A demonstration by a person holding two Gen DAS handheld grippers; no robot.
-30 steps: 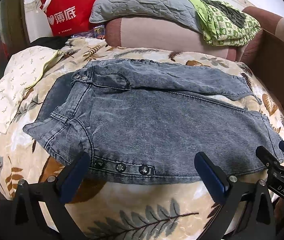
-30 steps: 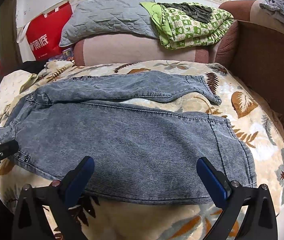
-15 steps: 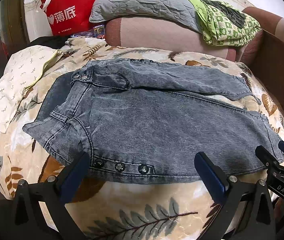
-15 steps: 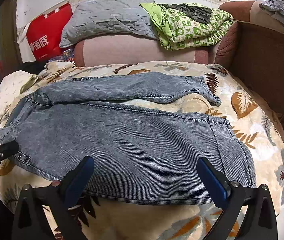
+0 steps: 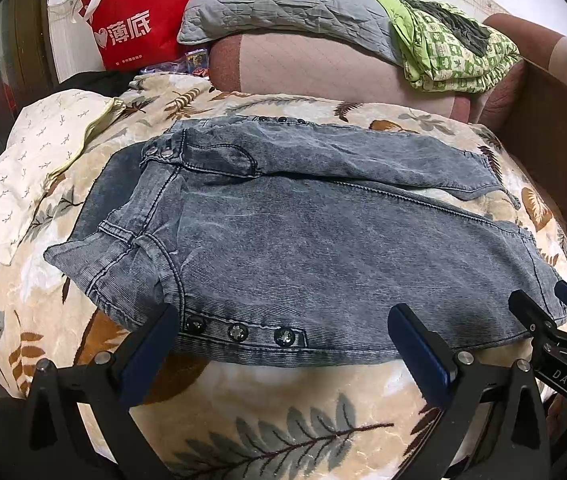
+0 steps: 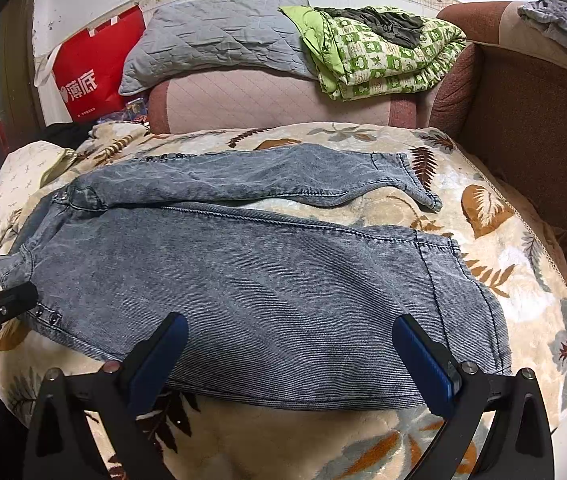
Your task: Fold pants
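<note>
Grey-blue washed denim, so likely soft but weighty: it should drape and sag when lifted, not slip, and thick seams will hold a pinch best. The pants [image 5: 303,248] lie flat on the leaf-print blanket [image 5: 267,420], waistband at the left, hems at the right, the far leg angled away from the near one. Left to right: the left gripper [image 5: 283,344] hangs over the near edge at the snap-button strip [image 5: 239,332], blue fingers spread wide, nothing pinched. The right gripper [image 6: 287,352] sits over the near leg's lower edge, also spread and empty. Best holds, in my judgement: the waistband corner [image 5: 79,260] for the left and the near hem [image 6: 479,312] for the right, then carry the near leg over the far one. Versus a second ago: almost nothing differs; both grippers hover in the same spots, the cloth is unmoved and no grasp has begun.
</note>
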